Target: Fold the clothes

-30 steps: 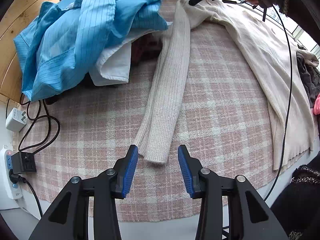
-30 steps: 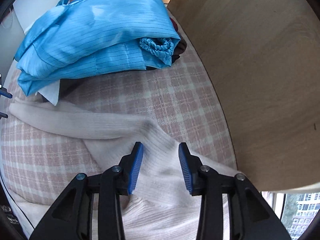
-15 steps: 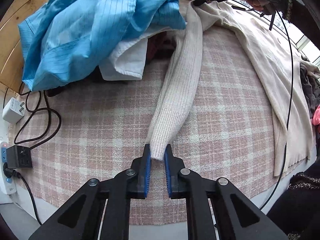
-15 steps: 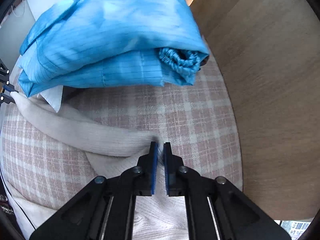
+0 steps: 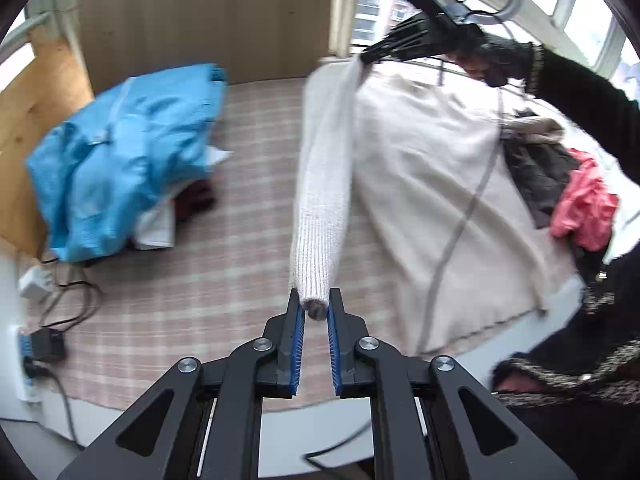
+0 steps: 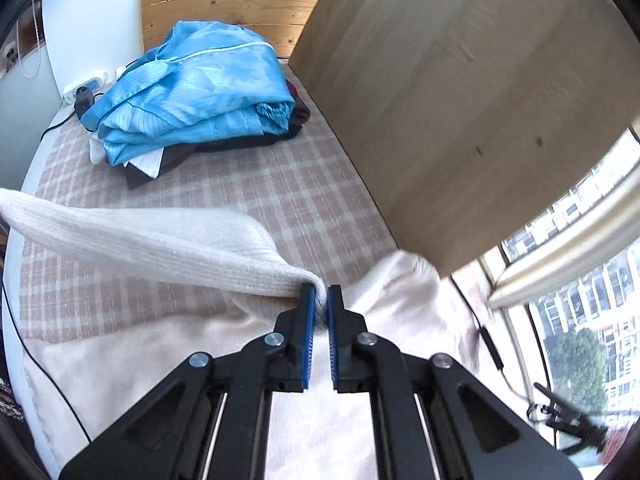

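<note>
Left wrist view: our left gripper (image 5: 316, 314) pinches the sleeve (image 5: 324, 200) cuff, right gripper (image 6: 319, 300) clamps its shoulder end; we should keep it taut while folding across the sweater (image 5: 432, 208).

blue garment (image 5: 124, 160) blurred, red clothing (image 5: 580, 208) half hidden

Quick count for you: you've got two grippers, the left gripper (image 5: 314, 307) and the right gripper (image 6: 318, 300), both pinching one cream sweater (image 5: 424, 184). One blue striped garment (image 6: 192, 92) sits on top of a pile, with one white piece (image 5: 154, 230) and at least one dark piece (image 6: 224, 146) under it. One pink garment (image 5: 582, 210), one dark garment (image 5: 534, 168), one power strip (image 6: 82, 86), one plaid cover (image 6: 280, 184).
</note>
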Available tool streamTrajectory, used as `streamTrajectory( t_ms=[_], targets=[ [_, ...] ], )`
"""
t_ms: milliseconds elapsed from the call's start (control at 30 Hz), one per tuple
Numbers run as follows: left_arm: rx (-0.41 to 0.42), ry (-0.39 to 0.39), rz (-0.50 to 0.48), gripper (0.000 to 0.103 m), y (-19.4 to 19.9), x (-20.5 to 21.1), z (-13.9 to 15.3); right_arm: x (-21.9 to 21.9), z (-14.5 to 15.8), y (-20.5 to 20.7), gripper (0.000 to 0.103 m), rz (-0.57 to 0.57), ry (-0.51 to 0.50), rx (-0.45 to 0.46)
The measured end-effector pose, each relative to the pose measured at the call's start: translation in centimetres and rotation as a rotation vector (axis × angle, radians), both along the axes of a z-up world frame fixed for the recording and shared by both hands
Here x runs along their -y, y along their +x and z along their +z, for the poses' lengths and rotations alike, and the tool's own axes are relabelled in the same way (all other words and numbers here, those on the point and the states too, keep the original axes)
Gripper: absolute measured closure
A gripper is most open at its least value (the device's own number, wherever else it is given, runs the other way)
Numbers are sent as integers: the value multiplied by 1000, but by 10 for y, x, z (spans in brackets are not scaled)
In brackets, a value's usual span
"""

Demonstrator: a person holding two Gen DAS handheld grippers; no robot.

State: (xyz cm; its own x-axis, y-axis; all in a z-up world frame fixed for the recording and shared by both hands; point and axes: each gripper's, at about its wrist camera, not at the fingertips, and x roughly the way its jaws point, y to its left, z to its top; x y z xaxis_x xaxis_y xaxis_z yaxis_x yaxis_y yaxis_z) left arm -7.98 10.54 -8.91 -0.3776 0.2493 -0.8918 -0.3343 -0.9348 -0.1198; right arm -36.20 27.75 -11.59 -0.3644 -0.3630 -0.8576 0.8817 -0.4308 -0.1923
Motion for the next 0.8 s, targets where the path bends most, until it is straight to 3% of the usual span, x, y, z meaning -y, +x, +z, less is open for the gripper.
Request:
streamTrajectory(
  t_ms=[33, 67, 100, 167, 333, 400, 433, 467, 500, 567, 667, 800],
  targets=[
    [10, -42, -61, 86, 6, -19, -3, -14, -11, 1, 87, -28, 46, 51],
    [17, -88, -114, 85, 13, -34, -5, -28, -22, 2, 71, -57, 91, 101],
    [21, -126, -147, 84, 24, -41, -4, -44, -23, 7, 68, -92, 84, 129],
    [45, -130, -147, 79, 34, -44, -1, -76, -24, 17, 68, -161, 69, 186],
    [59, -67, -21, 80, 43, -6, 17, -165, 35, 52, 68, -315, -302, 356],
    [47, -2, 48, 73, 46, 20, 32, -195, 64, 73, 68, -327, -413, 391],
    [38, 14, 83, 63, 45, 31, 37, -209, 80, 81, 67, -326, -455, 402],
    [29, 16, 111, 59, 43, 38, 40, -223, 95, 90, 62, -325, -495, 412],
    [16, 22, 131, 59, 39, 42, 40, -229, 104, 96, 52, -329, -515, 405],
    [-20, 40, 136, 60, 24, 36, 32, -238, 118, 102, 49, -373, -515, 347],
    [-90, 27, 93, 60, -13, 9, 17, -228, 109, 93, 49, -434, -501, 302],
    [-179, -79, 28, 60, -89, -34, -8, -195, 69, 55, 49, -512, -423, 283]
  ],
)
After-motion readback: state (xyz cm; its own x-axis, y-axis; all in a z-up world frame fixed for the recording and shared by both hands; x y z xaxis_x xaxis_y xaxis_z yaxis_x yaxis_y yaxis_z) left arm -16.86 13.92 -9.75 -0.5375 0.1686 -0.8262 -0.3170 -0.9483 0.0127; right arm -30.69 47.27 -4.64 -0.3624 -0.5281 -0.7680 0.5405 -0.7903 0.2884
